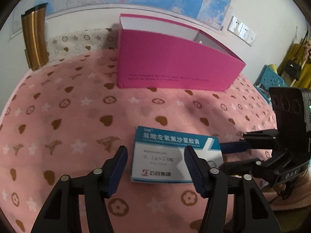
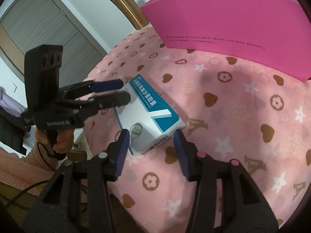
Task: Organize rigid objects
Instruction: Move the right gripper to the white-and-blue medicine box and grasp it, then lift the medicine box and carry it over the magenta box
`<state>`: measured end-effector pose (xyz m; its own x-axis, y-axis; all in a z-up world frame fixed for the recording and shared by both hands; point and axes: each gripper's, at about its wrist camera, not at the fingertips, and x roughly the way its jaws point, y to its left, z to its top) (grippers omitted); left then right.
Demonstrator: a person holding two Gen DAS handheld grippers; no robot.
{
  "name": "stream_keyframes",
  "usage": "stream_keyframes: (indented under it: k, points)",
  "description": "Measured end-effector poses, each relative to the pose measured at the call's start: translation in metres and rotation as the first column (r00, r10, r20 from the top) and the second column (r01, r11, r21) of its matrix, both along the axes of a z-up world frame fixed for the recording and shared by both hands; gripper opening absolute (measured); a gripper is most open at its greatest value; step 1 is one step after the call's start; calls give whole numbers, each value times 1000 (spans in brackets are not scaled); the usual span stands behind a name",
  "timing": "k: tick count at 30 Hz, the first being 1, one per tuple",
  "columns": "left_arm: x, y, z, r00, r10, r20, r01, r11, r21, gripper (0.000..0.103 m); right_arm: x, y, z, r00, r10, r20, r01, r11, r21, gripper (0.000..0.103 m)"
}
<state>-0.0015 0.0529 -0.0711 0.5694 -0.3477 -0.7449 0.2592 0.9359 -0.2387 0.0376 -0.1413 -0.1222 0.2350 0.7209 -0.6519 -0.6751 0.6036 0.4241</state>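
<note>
A white and blue medicine box (image 1: pixel 171 155) lies flat on the pink patterned cloth (image 1: pixel 77 116); it also shows in the right wrist view (image 2: pixel 149 114). My left gripper (image 1: pixel 155 155) is open, its fingers low over the box's near-left part. My right gripper (image 2: pixel 150 136) is open, fingers either side of the box's barcode end; it also shows in the left wrist view (image 1: pixel 233 153) at the box's right edge. An open magenta box (image 1: pixel 175 62) stands behind, also in the right wrist view (image 2: pixel 233 23).
A gold tumbler (image 1: pixel 35 38) stands at the back left, also in the right wrist view (image 2: pixel 130 9). A blue perforated basket (image 1: pixel 270 77) sits off the right edge. A wall map and switches are behind. The table edge (image 2: pixel 93 128) drops away left.
</note>
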Motion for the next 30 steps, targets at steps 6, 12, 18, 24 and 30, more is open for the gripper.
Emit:
stream_keyframes:
  k: [6, 12, 18, 24, 30]
  points:
    - [-1, -4, -1, 1000, -14, -17, 14, 1000, -26, 57, 6, -1, 1, 1000, -24, 5, 24, 1000, -4, 46]
    - [2, -20, -1, 999, -38, -29, 37, 999, -28, 57, 15, -8, 7, 997, -73, 27, 74, 997, -10, 46]
    - [8, -38, 0, 999, -46, -29, 46, 999, -5, 57, 27, -25, 15, 991, -130, 35, 130, 991, 8, 46]
    - [11, -47, 0, 998, -53, -29, 53, 998, 15, 53, 35, -33, 12, 986, -164, 27, 164, 986, 1, 46]
    - [11, -48, 0, 998, -51, -32, 51, 998, 23, 51, 35, -35, 4, 984, -178, 7, 178, 984, -3, 46]
